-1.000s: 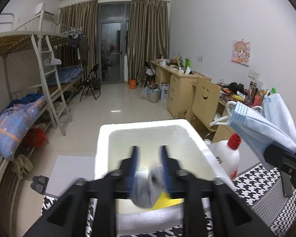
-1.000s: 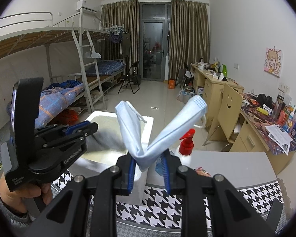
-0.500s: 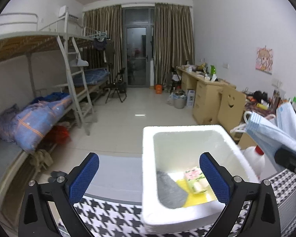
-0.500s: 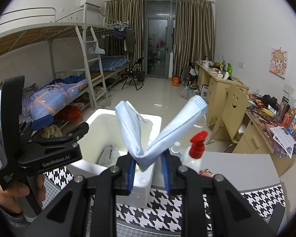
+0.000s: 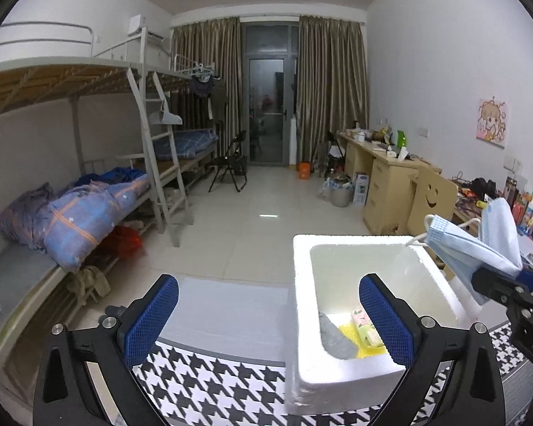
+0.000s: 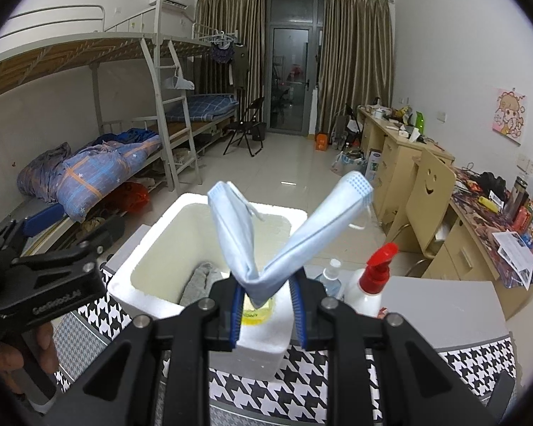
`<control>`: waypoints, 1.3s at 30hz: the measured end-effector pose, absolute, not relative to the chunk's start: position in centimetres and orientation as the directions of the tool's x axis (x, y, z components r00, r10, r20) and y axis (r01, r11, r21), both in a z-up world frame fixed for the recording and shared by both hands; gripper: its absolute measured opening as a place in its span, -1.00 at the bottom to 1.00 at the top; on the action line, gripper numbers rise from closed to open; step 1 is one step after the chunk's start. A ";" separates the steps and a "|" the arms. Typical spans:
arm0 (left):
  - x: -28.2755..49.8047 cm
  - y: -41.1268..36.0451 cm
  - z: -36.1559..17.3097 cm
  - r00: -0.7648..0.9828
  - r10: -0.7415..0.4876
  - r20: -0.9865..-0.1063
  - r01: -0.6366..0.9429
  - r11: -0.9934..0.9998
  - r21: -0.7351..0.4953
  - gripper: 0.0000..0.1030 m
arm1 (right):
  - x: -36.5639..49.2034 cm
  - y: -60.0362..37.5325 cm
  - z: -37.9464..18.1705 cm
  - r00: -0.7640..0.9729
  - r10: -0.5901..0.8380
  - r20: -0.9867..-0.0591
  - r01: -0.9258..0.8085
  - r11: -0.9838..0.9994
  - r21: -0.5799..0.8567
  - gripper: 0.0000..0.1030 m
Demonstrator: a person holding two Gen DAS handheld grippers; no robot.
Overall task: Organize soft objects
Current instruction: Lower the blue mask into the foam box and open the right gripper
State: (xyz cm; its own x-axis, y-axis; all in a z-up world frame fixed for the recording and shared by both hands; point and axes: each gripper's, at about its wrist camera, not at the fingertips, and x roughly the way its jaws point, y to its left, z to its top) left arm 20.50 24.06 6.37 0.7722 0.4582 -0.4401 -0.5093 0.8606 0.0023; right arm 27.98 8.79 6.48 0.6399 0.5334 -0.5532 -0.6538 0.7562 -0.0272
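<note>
Letting go was the change: a second ago my left tongs (image 5: 268,319) were closed over the box on something grey, and now they stand wide apart and empty, drawn back to the left of the box (image 5: 302,319). The grey cloth (image 5: 334,337) lies on the box floor, beside a yellow piece (image 5: 348,333) and a small flowered packet (image 5: 366,326). I take that item as sorted.

My right tongs (image 6: 266,300) have not altered. They stay pinched on the fold of the blue face mask (image 6: 263,277), whose two halves stand up in a V. From the right view the mask hangs over the near edge of the box; from the left view it sits off the box's right rim, above it and not inside.

So the mask looks to be next. I would carry it over the opening before spreading the tongs. Its ear loops dangle loose and could catch on the rim. A spray bottle (image 6: 369,284) stands on the worktop (image 6: 444,301) just beside the box, close to that path.
</note>
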 end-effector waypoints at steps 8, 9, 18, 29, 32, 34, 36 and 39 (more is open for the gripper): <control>19.8 24.1 6.0 0.759 0.492 -0.426 -0.530 0.847 0.033 0.98 | 28.6 10.2 6.1 0.619 0.537 -0.573 -0.669 0.743 -0.027 -0.45; 19.5 24.1 5.9 0.760 0.491 -0.427 -0.531 0.847 0.029 0.98 | 28.7 10.3 6.1 0.618 0.537 -0.575 -0.670 0.742 -0.027 -0.45; 18.5 25.2 5.4 0.746 0.491 -0.449 -0.550 0.835 0.000 0.98 | 29.7 11.9 5.3 0.590 0.530 -0.609 -0.681 0.732 -0.023 -0.45; 17.8 25.2 5.0 0.745 0.491 -0.452 -0.544 0.839 0.015 0.98 | 31.0 13.1 4.0 0.541 0.532 -0.651 -0.693 0.721 0.014 -0.45; 17.7 25.3 5.0 0.745 0.489 -0.453 -0.548 0.836 0.000 0.98 | 31.1 13.3 3.7 0.525 0.529 -0.667 -0.696 0.718 0.021 -0.34; 17.5 25.3 5.1 0.747 0.491 -0.447 -0.552 0.834 -0.006 0.98 | 31.2 13.4 3.5 0.511 0.532 -0.675 -0.700 0.714 0.032 -0.01; 17.5 25.4 5.1 0.744 0.496 -0.448 -0.553 0.833 0.004 0.98 | 31.3 13.2 3.5 0.504 0.537 -0.677 -0.698 0.714 0.048 0.17; 17.4 25.4 5.0 0.745 0.495 -0.448 -0.553 0.833 0.002 0.98 | 31.3 12.9 3.4 0.493 0.539 -0.683 -0.700 0.712 0.058 0.22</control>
State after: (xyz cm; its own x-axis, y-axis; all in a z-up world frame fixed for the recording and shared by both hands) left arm 17.44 25.42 4.99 0.7447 0.4948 -0.4479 -0.5527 0.8334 0.0018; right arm 31.32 12.93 3.43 0.4925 0.5392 -0.6832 -0.6996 0.7122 0.0578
